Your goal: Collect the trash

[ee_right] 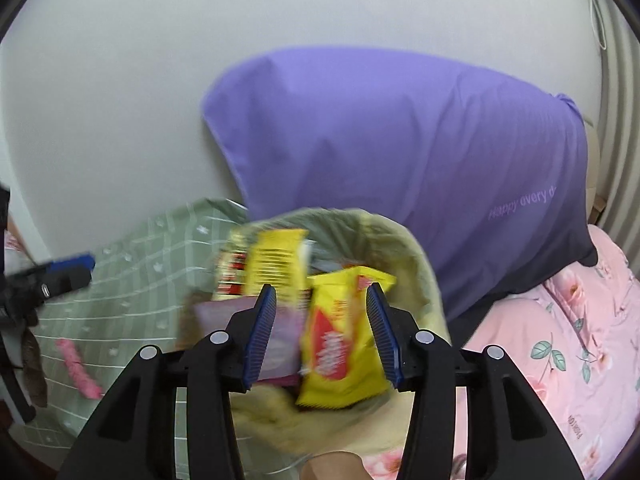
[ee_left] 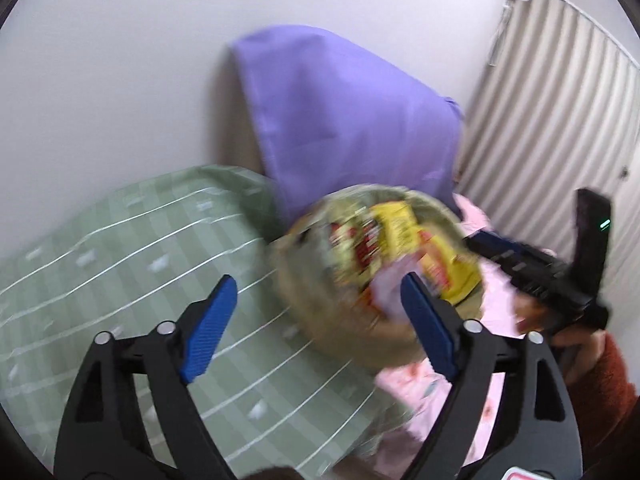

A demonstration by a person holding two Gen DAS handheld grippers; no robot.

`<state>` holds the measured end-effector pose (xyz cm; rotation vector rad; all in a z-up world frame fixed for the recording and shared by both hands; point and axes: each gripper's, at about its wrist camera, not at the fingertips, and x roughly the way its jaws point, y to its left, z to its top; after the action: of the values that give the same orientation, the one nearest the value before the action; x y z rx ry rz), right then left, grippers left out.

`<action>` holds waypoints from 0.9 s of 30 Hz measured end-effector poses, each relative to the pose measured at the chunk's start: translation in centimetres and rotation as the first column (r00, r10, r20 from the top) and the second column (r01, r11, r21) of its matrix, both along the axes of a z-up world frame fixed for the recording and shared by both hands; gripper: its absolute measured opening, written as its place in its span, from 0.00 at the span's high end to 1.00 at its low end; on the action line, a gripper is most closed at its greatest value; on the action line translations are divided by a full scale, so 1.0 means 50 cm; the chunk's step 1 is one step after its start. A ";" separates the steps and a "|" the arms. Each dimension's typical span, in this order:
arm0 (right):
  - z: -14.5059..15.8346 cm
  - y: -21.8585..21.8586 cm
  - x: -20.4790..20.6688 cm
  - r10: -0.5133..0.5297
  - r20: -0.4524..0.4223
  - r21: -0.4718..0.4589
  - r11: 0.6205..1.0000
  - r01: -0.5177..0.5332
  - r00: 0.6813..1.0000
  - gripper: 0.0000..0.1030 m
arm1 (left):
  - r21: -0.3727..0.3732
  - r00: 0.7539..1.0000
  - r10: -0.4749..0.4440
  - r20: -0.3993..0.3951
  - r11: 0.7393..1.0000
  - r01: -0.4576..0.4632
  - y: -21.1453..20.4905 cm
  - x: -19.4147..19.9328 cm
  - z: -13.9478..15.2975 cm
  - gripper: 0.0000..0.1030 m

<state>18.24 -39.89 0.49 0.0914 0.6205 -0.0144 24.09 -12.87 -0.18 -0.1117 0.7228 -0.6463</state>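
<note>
A pale green trash bag (ee_left: 304,280) stands open on the bed, filled with yellow and red snack wrappers (ee_left: 394,232). In the right wrist view the bag (ee_right: 408,248) lies just ahead of my right gripper (ee_right: 322,330), whose jaws stand apart around a yellow and red wrapper (ee_right: 340,344) at the bag's mouth; whether they press it I cannot tell. My left gripper (ee_left: 316,310) is open and empty, left of the bag. The right gripper also shows in the left wrist view (ee_left: 532,268). A pink wrapper (ee_right: 78,364) lies on the green sheet.
A purple pillow (ee_right: 400,152) leans on the white wall behind the bag. A green checked sheet (ee_left: 120,240) covers the left, a pink floral blanket (ee_right: 560,340) the right. A ribbed curtain (ee_left: 560,120) hangs at far right.
</note>
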 end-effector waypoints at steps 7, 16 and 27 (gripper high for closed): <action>0.035 0.137 -0.119 0.152 0.023 0.040 0.987 -0.153 0.988 0.57 | 0.097 0.957 0.289 0.021 0.952 -0.290 0.175 -0.180 -0.002 0.12; 0.041 0.320 -0.247 0.310 -0.003 0.040 0.950 -0.310 0.951 0.57 | 0.169 0.856 0.500 0.128 0.840 -0.516 0.293 -0.380 0.042 0.12; 0.058 0.400 -0.363 0.358 0.027 -0.031 0.934 -0.357 0.933 0.57 | 0.165 0.814 0.556 0.166 0.799 -0.579 0.332 -0.508 0.077 0.12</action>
<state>0.09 -19.88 3.39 -0.0472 0.5973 0.3322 -1.29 3.74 3.68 -0.0930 0.6026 0.0083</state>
